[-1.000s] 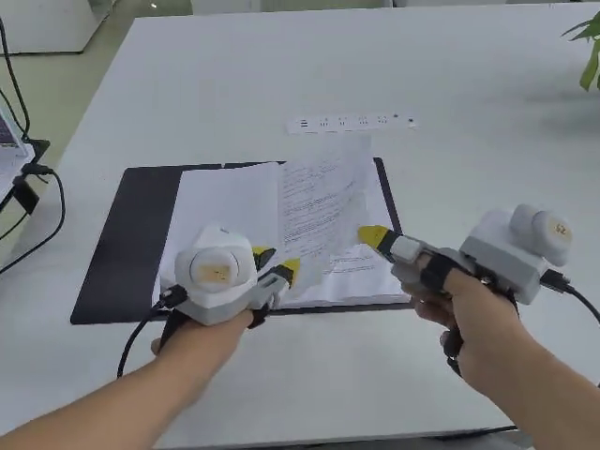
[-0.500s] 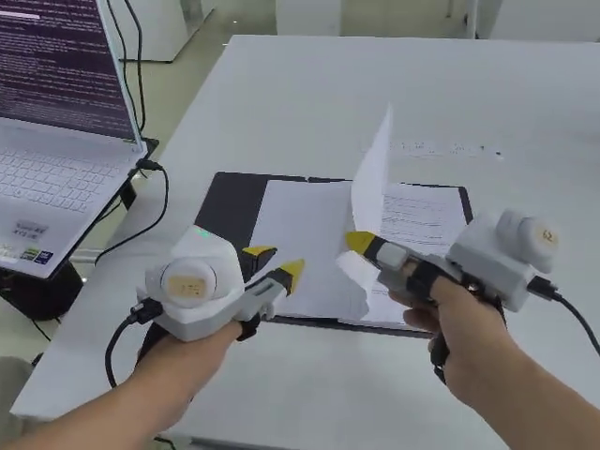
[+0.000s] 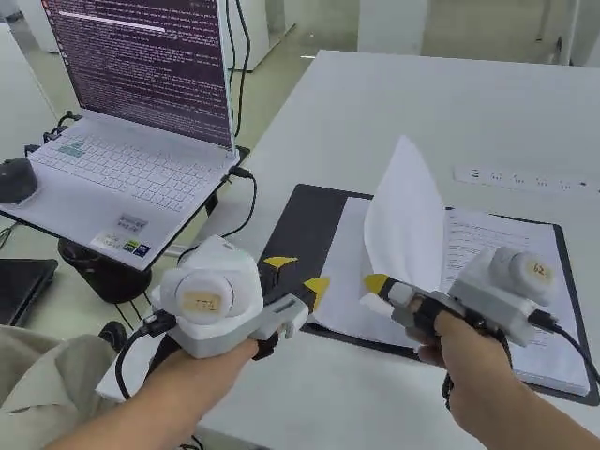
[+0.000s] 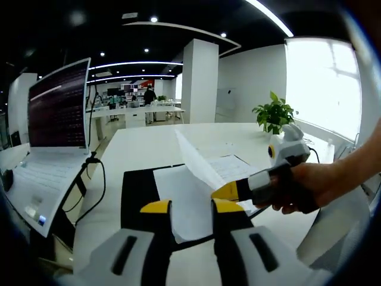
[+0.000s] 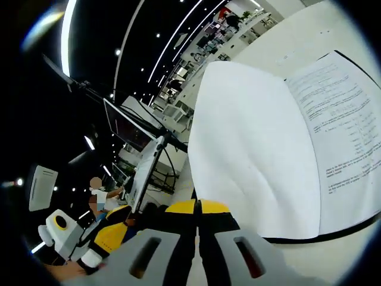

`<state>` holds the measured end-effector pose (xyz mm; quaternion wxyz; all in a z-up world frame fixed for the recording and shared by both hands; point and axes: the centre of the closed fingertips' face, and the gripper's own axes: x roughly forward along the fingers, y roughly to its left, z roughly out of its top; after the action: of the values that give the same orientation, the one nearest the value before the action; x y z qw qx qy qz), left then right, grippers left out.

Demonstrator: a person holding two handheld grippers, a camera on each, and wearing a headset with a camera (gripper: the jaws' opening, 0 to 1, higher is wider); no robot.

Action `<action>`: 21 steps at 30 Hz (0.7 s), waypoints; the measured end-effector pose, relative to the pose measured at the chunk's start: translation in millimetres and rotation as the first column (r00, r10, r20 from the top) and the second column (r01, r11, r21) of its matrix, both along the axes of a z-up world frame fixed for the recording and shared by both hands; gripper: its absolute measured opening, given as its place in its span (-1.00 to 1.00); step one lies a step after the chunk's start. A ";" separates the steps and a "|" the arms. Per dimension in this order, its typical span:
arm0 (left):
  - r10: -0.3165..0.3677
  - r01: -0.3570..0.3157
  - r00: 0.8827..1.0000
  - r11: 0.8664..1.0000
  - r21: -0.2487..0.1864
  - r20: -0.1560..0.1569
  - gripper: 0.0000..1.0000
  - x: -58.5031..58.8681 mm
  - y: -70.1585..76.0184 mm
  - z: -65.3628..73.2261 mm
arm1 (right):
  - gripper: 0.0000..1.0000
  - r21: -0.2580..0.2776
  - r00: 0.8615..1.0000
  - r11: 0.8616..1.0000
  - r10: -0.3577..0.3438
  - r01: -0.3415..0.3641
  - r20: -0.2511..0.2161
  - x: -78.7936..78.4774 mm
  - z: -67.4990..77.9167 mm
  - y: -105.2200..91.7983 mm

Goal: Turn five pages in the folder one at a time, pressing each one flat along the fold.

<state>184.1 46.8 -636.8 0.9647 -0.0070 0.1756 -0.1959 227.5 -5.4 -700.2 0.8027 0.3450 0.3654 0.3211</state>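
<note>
A black folder [image 3: 298,225] lies open on the white table, with a printed page [image 3: 487,246] flat on its right half. My right gripper [image 3: 376,286] is shut on the lower edge of a white page [image 3: 406,214], which stands upright and bowed above the fold. In the right gripper view the jaws are pressed together [image 5: 197,208] on that page [image 5: 256,149], with the printed page [image 5: 348,119] beside it. My left gripper [image 3: 298,274] is open and holds nothing, hovering above the folder's left cover. From the left gripper view [image 4: 191,207], the raised page [image 4: 196,161] and the right gripper [image 4: 229,190] sit just ahead.
An open laptop [image 3: 141,103] stands on a lower surface at the left, with a mouse [image 3: 17,178] and a cable [image 3: 246,202] running toward the table edge. A white power strip [image 3: 525,176] lies behind the folder. A potted plant [image 4: 274,114] stands far back.
The right gripper has lifted the page from leaning right to standing upright over the fold, moving it leftward. The head camera has swung left, bringing the laptop into sight. The left gripper stays open.
</note>
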 end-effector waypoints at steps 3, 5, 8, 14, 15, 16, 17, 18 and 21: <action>0.000 0.000 1.000 1.000 0.011 -0.013 -0.52 -5.8 6.6 -5.5 | -1.00 -0.018 1.000 1.000 0.015 -0.016 -0.017 3.4 -13.2 9.1; 0.005 -0.004 1.000 1.000 0.015 -0.025 -0.52 -9.4 11.2 -11.6 | -1.00 -0.044 0.999 0.999 0.030 -0.031 -0.026 5.0 -23.4 15.2; 0.009 -0.008 0.999 1.000 0.021 -0.049 -0.52 -13.9 16.0 -22.6 | -1.00 -0.084 0.997 0.995 0.057 -0.061 -0.042 3.0 -37.9 24.7; 0.008 -0.005 0.995 0.999 0.033 -0.097 -0.53 -19.5 16.6 -42.3 | -1.00 -0.104 0.986 0.988 0.102 -0.116 -0.131 -3.3 -68.4 41.9; 0.007 -0.004 0.995 0.999 0.035 -0.098 -0.52 -19.3 16.4 -44.0 | -1.00 -0.109 0.987 0.987 0.102 -0.115 -0.124 -1.2 -71.8 43.8; 0.004 0.000 0.994 0.999 0.039 -0.110 -0.53 -19.3 15.5 -47.7 | -1.00 -0.107 0.988 0.988 0.101 -0.114 -0.119 -1.0 -71.9 44.8; 0.003 0.001 0.993 0.999 0.042 -0.114 -0.53 -19.4 14.9 -49.4 | -1.00 -0.111 0.988 0.987 0.101 -0.114 -0.120 -0.2 -73.8 45.1; 0.003 0.002 0.993 0.999 0.045 -0.115 -0.52 -18.9 14.3 -50.8 | -1.00 -0.127 0.984 0.984 0.106 -0.124 -0.140 -0.9 -79.9 44.3; 0.000 0.007 0.992 0.998 0.055 -0.130 -0.52 -17.4 13.2 -57.2 | -1.00 -0.118 0.982 0.983 0.124 -0.141 -0.141 0.8 -85.4 43.8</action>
<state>166.7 60.0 -694.0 0.9508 0.0071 0.2433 -0.1917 228.3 38.4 -785.6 0.7739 0.2884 0.4601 0.3260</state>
